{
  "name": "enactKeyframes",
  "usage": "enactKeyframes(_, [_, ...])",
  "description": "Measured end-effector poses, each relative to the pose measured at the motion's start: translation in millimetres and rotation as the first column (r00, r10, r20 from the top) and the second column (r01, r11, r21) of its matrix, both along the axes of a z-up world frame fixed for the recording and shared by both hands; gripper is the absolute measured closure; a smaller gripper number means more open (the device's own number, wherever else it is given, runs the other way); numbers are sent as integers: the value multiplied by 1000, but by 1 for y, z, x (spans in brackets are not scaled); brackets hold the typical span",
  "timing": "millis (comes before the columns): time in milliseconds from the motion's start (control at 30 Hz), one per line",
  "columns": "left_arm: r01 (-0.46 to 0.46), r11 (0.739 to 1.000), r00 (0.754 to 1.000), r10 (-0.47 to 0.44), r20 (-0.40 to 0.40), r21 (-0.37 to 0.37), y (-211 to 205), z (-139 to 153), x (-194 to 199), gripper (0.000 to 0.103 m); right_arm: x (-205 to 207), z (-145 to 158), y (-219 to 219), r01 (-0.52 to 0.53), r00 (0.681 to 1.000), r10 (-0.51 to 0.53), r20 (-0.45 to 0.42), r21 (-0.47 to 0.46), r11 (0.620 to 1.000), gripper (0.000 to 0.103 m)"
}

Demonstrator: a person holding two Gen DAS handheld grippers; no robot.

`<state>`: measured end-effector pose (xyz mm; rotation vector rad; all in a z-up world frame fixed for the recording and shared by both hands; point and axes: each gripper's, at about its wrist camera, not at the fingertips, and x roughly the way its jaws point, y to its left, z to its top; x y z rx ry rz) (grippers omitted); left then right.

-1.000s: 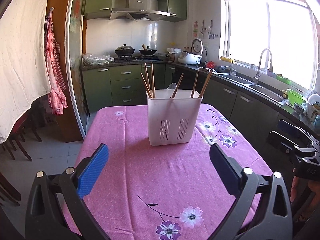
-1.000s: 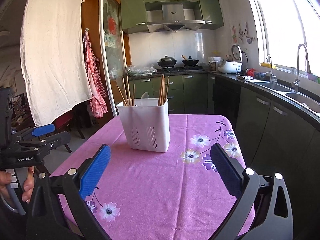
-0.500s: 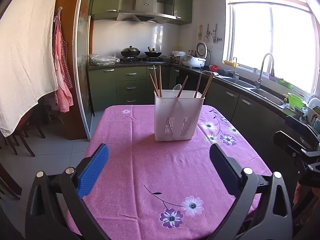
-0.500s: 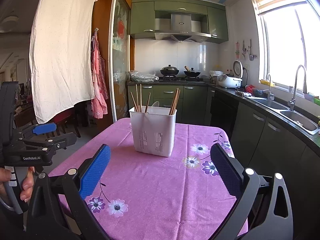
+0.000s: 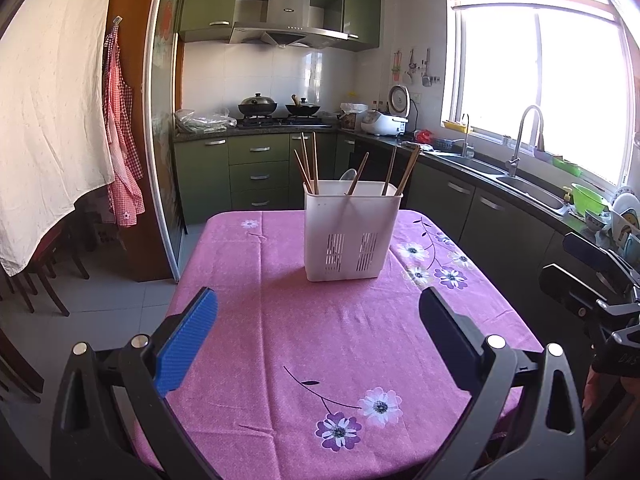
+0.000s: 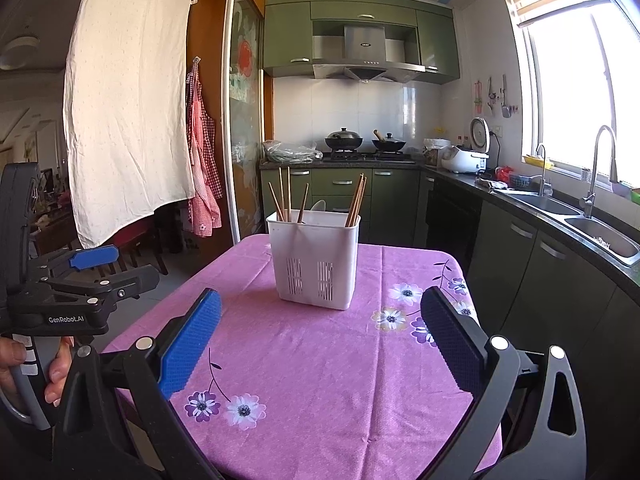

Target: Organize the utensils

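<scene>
A white slotted utensil holder (image 5: 352,232) (image 6: 314,258) stands upright on the purple flowered tablecloth (image 5: 320,340) (image 6: 320,360). Several wooden chopsticks (image 5: 310,164) (image 6: 356,202) and a pale spoon (image 5: 349,175) stick out of its top. My left gripper (image 5: 318,324) hangs open over the near part of the table, well short of the holder, nothing between its fingers. My right gripper (image 6: 320,330) is open too, held back from the holder and empty. Each gripper shows at the edge of the other's view, the left one (image 6: 104,270) held by a hand.
Green kitchen cabinets (image 5: 260,172), a stove with two pans (image 5: 280,110) and a counter with a sink (image 5: 524,184) run behind and to the right of the table. A white cloth (image 6: 128,120) and a red checked apron (image 6: 202,152) hang at the left. Chairs (image 5: 36,276) stand beside the table's left side.
Both grippers have drawn back and risen from the table, so the holder looks smaller and farther. Both stay open and empty.
</scene>
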<state>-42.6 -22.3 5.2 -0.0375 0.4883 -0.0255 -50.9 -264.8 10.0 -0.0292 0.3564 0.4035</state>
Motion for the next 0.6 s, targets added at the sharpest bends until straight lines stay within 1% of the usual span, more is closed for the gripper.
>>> enactKeyframes(600, [-1, 1000, 1000, 1, -2, 1, 0, 0, 0, 7, 3, -3, 2, -7, 1000, 7, -13, 15, 1000, 5])
